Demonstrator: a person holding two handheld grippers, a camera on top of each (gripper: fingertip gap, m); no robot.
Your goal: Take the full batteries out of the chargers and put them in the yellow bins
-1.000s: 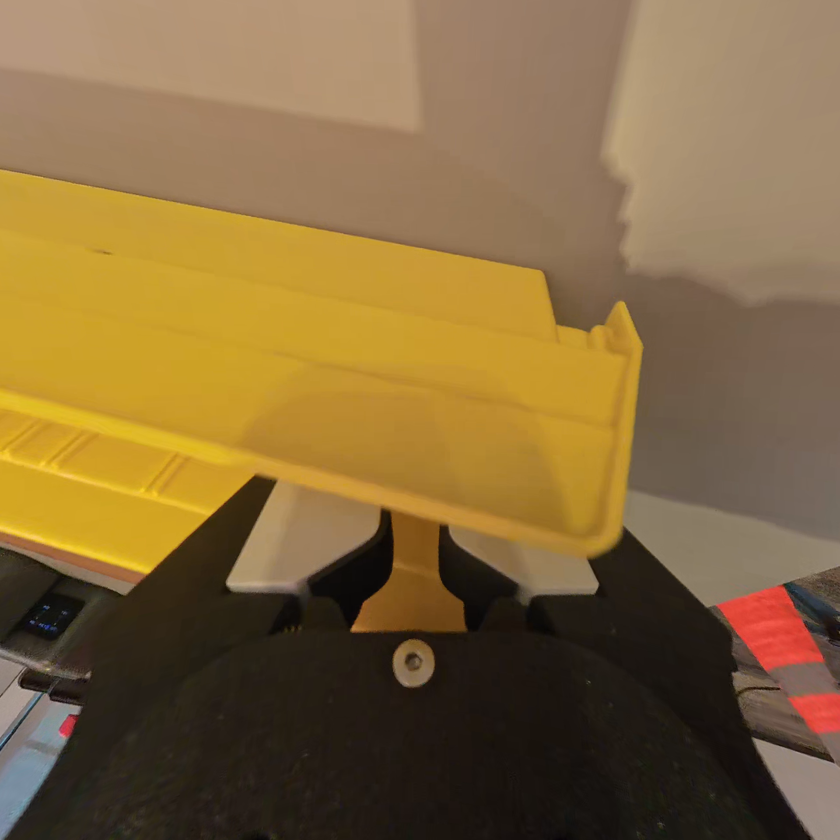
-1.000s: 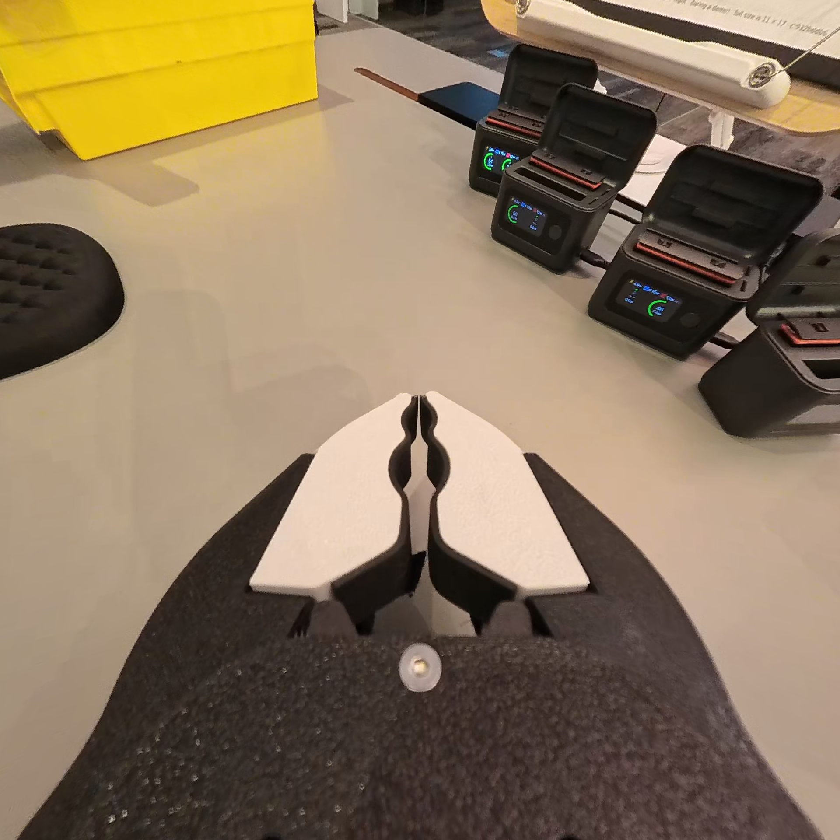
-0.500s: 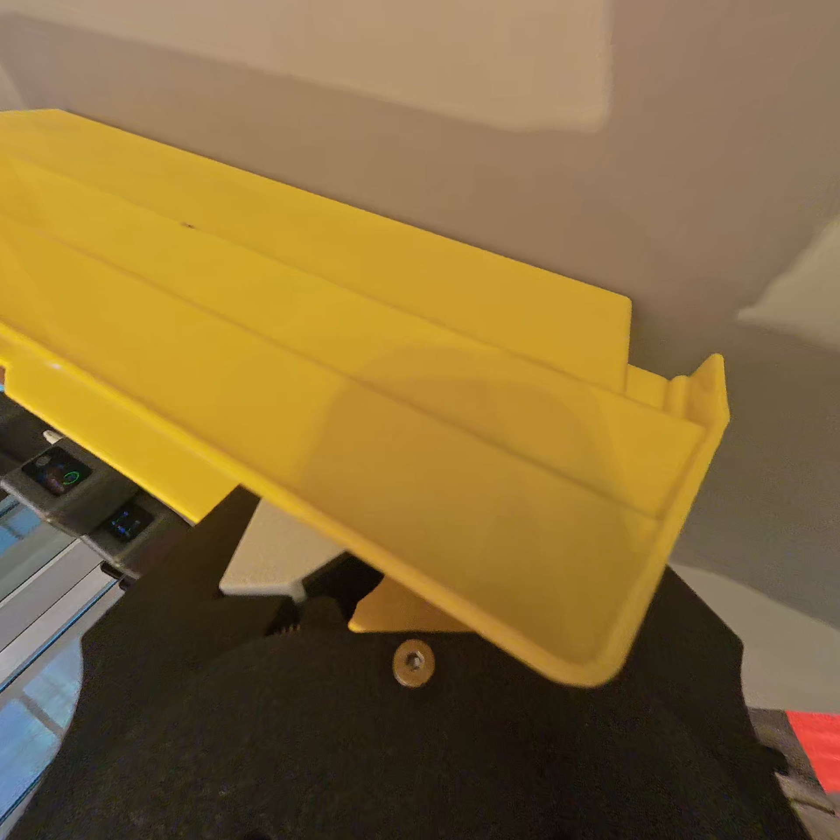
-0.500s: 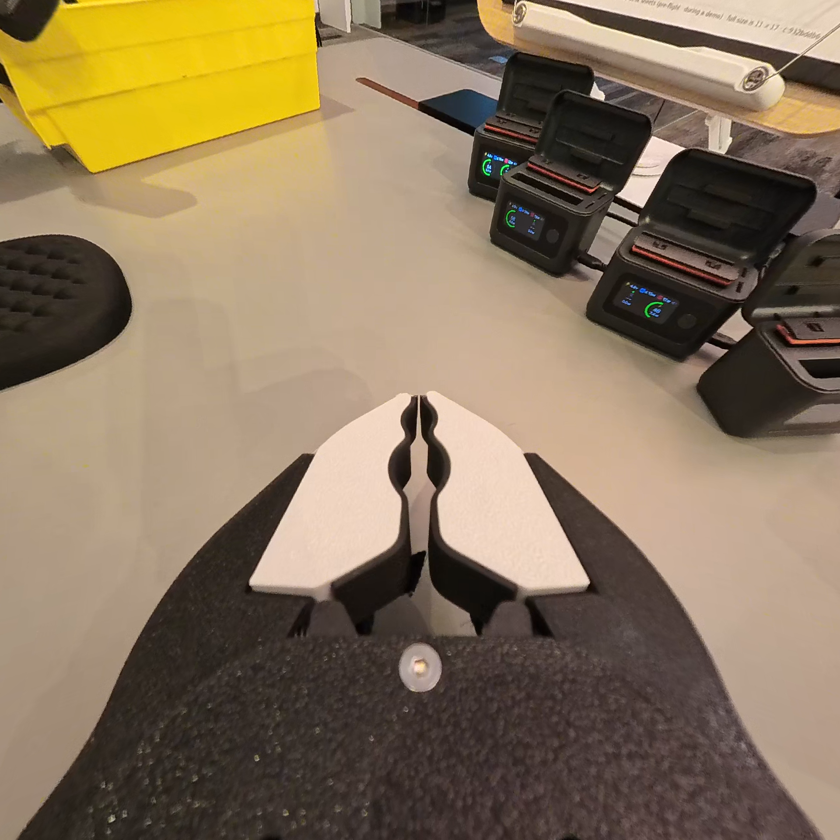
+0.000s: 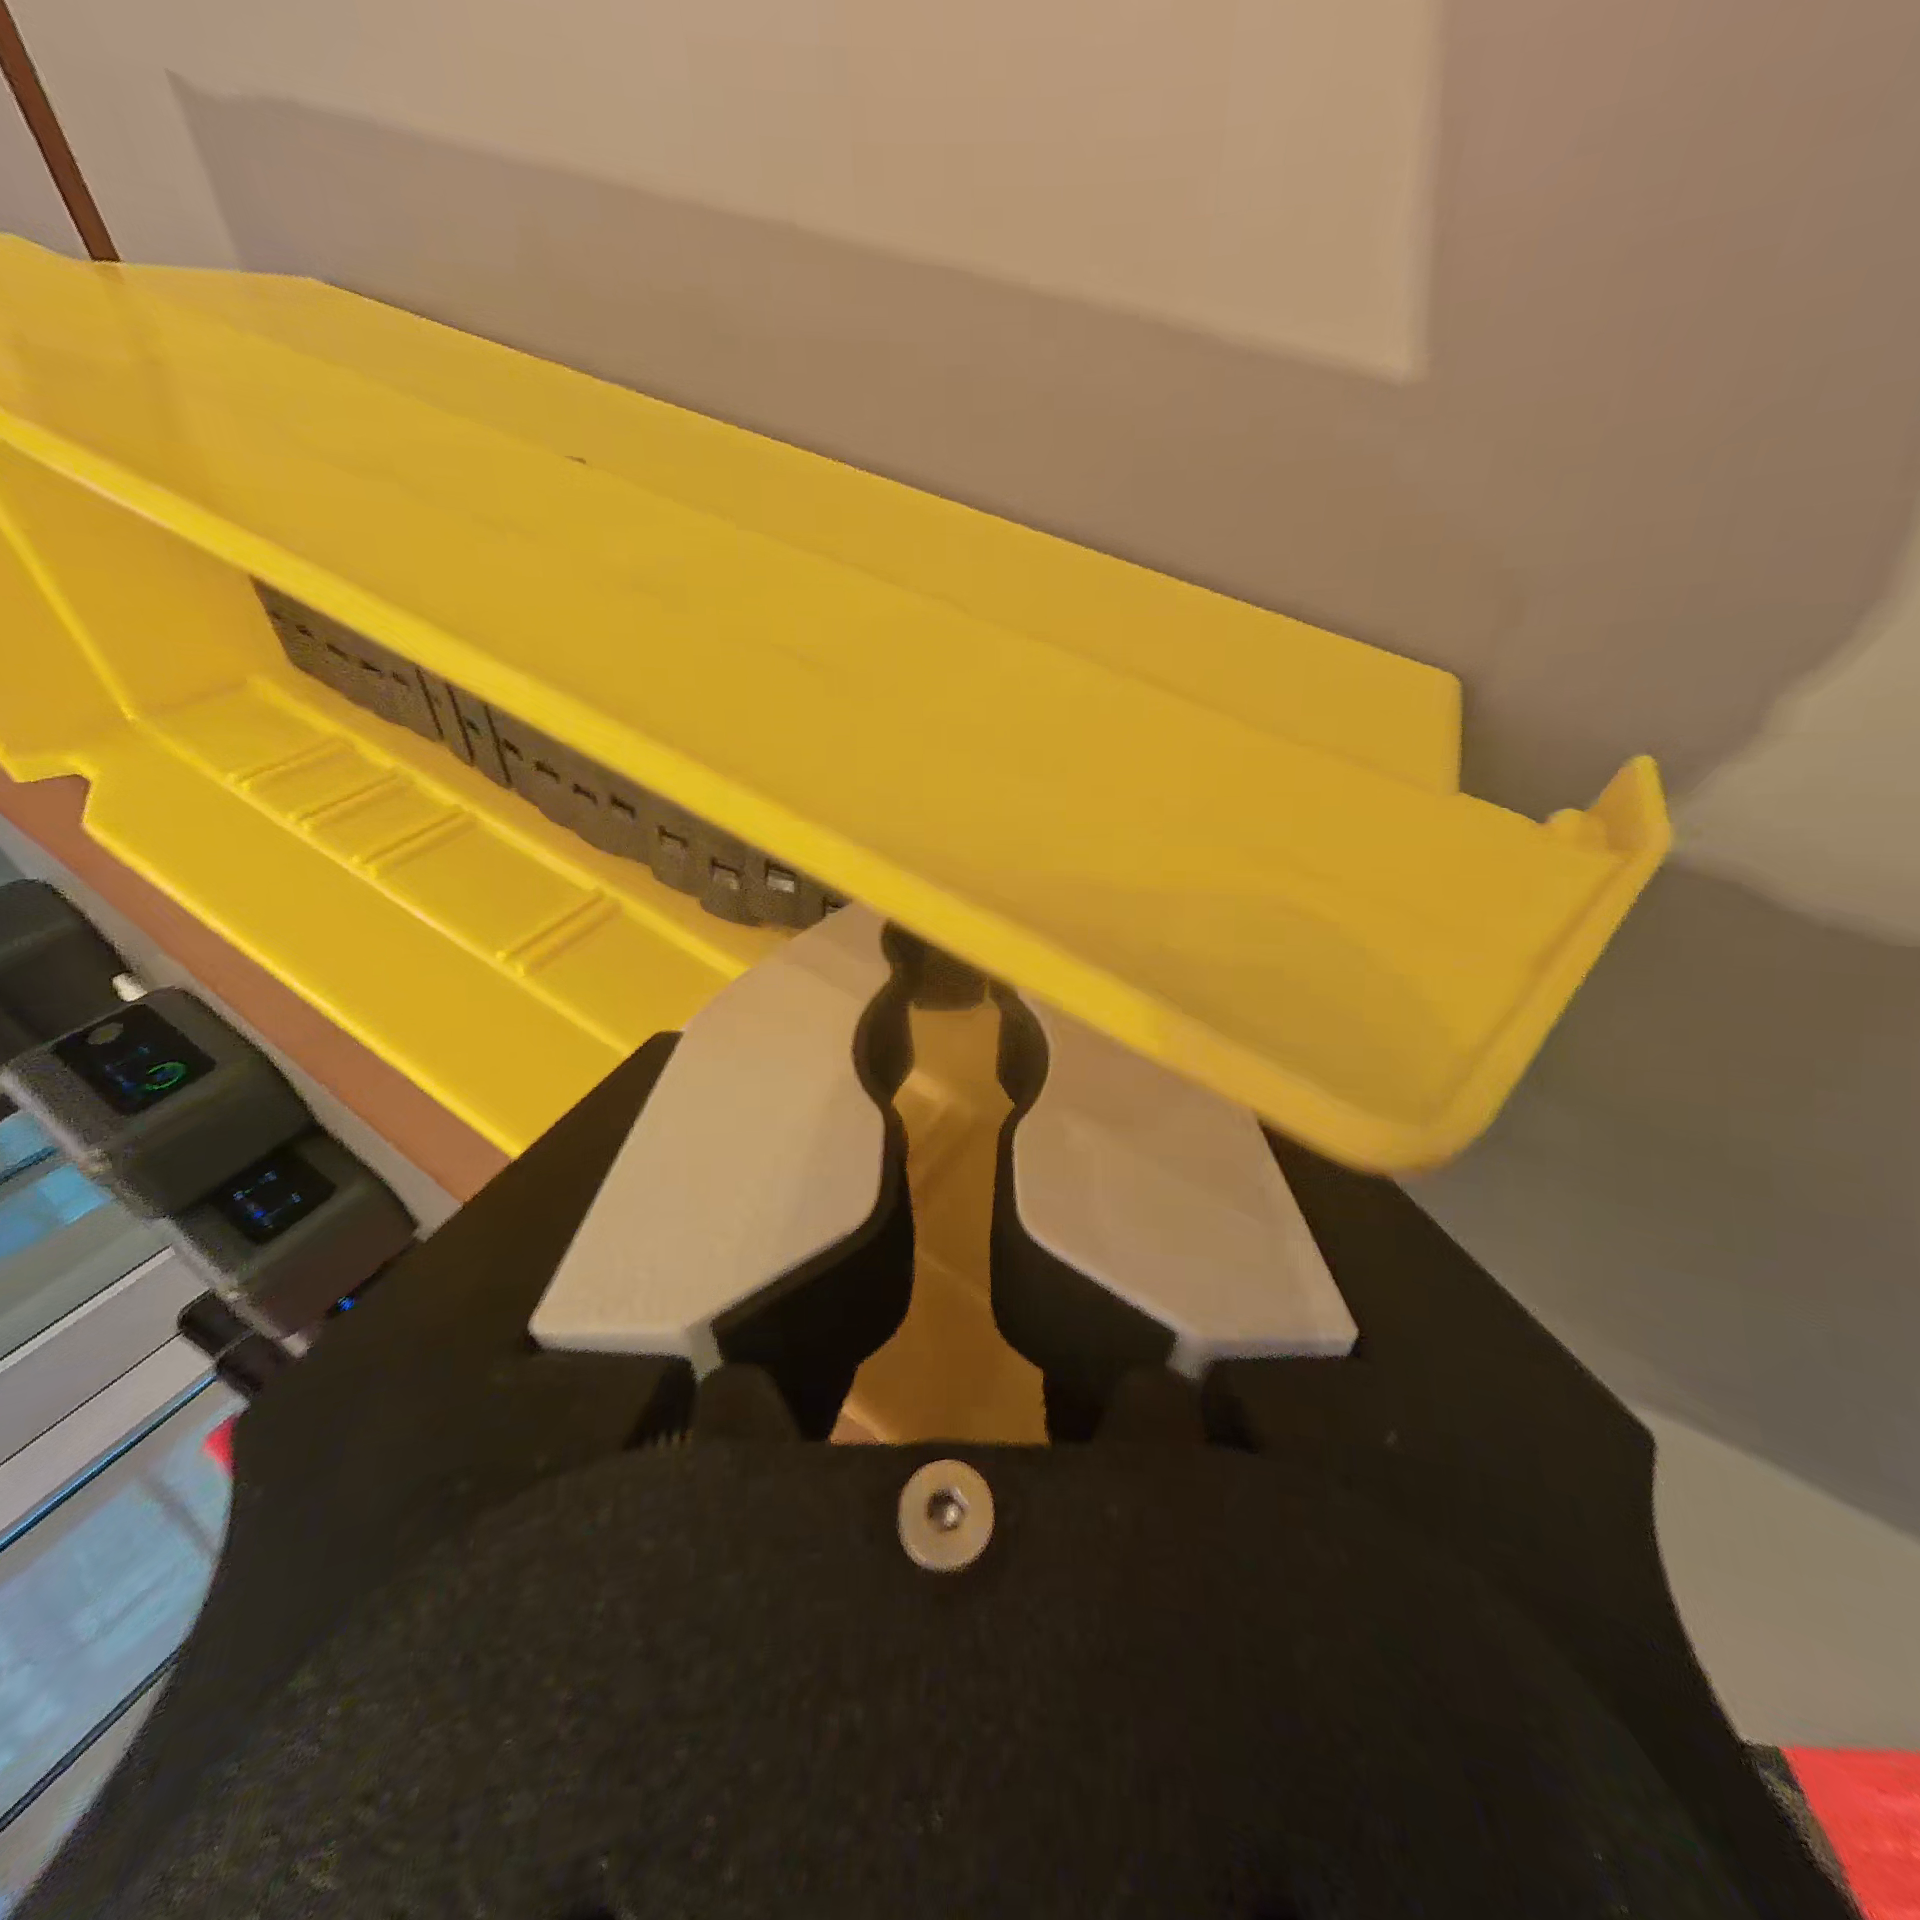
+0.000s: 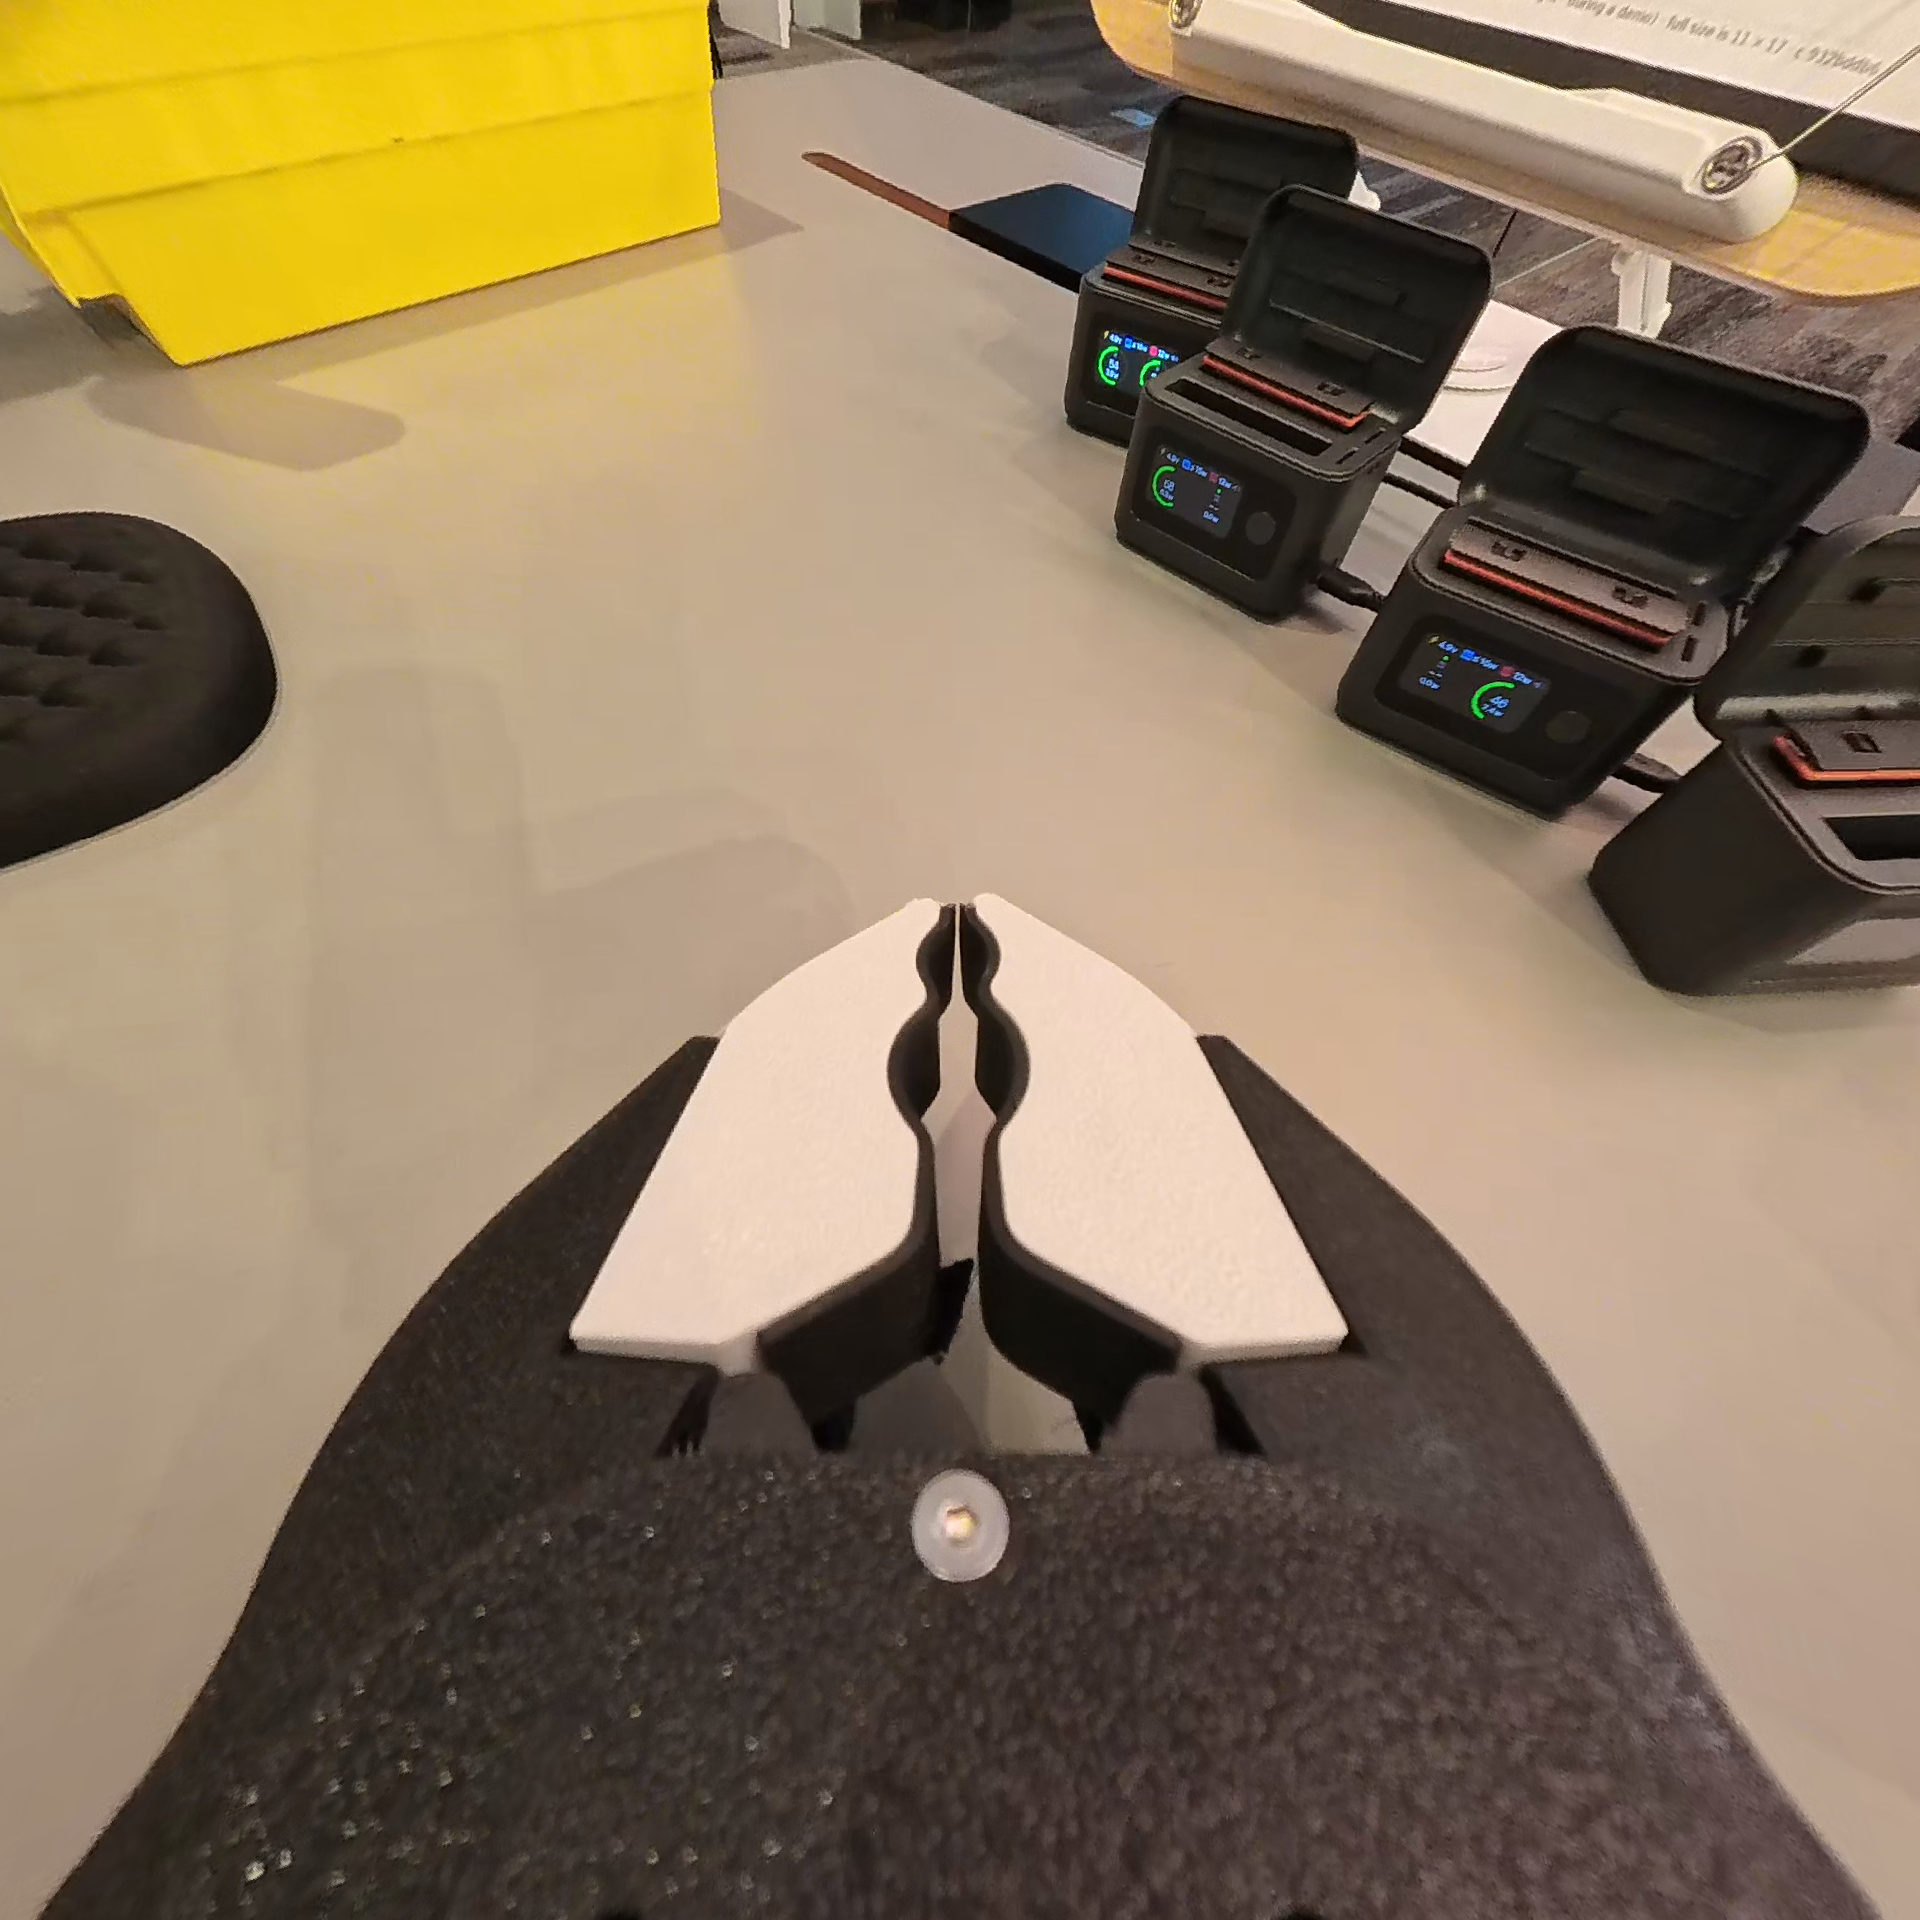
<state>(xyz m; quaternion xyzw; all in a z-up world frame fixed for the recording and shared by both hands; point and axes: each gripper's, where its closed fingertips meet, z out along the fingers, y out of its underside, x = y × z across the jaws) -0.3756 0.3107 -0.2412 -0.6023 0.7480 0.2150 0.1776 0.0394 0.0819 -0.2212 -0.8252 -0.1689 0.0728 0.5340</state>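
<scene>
We see dark batteries [image 5: 540, 769] lying in the yellow bin [image 5: 935, 727], just ahead-left of the left gripper [image 5: 940, 987], whose jaws sit slightly parted around something dark; what it is we cannot tell. The bin's rim overhangs those jaws, so lifting could snag and tip it. The right gripper [image 6: 956, 914], clenched and empty, has 4 chargers [image 6: 1236, 509] ahead-right.

You're at a grey worktop [image 6: 727, 644], warm light, soft shadows; wooden table [image 6: 1849, 223] behind, dark carpet floor [image 6: 1766, 322].
</scene>
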